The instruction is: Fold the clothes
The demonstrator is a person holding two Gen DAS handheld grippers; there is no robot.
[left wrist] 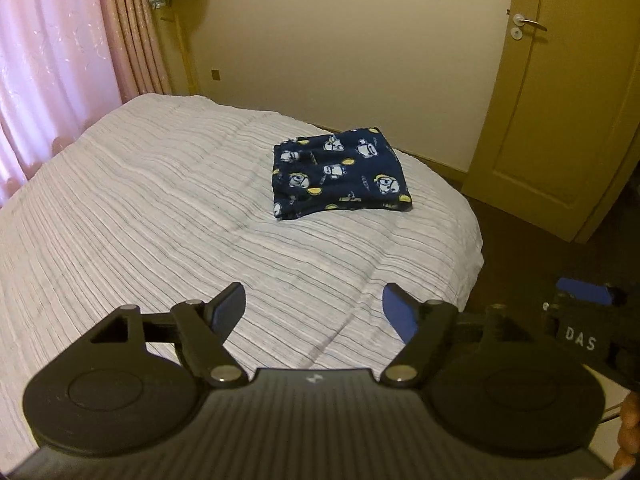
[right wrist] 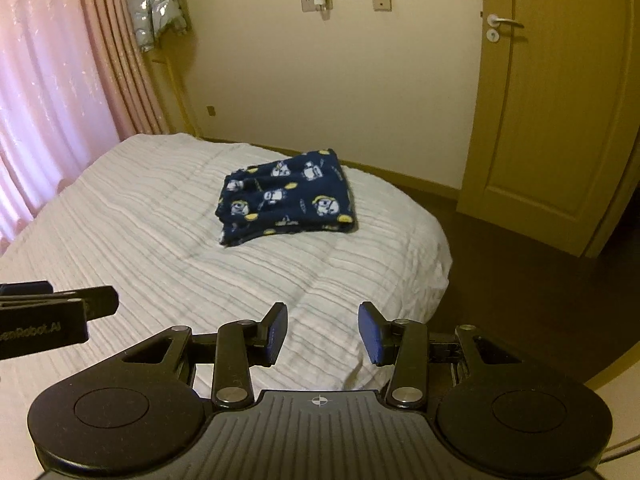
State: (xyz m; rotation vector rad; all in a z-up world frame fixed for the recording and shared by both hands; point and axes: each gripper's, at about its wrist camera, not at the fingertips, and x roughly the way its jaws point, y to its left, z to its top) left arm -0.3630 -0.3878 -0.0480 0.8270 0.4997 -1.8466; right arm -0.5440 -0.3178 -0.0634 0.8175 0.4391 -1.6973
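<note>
A dark blue garment with white and yellow cartoon figures (left wrist: 340, 174) lies folded into a compact square on the white striped bedspread (left wrist: 160, 220), toward the bed's far right corner. The right wrist view shows the same folded garment (right wrist: 288, 202) on the bedspread (right wrist: 140, 240). My left gripper (left wrist: 314, 314) hovers well short of it over the near part of the bed, jaws wide apart and empty. My right gripper (right wrist: 323, 332) is also held back above the bed's near edge, its blue pads apart with nothing between them.
Pink curtains (left wrist: 52, 60) hang along the left. A yellow door (left wrist: 560, 100) stands at the right, with dark floor (right wrist: 520, 280) beside the bed. A silver jacket (right wrist: 156, 4) hangs in the corner. The other gripper's body (right wrist: 48, 320) shows at the left edge of the right wrist view.
</note>
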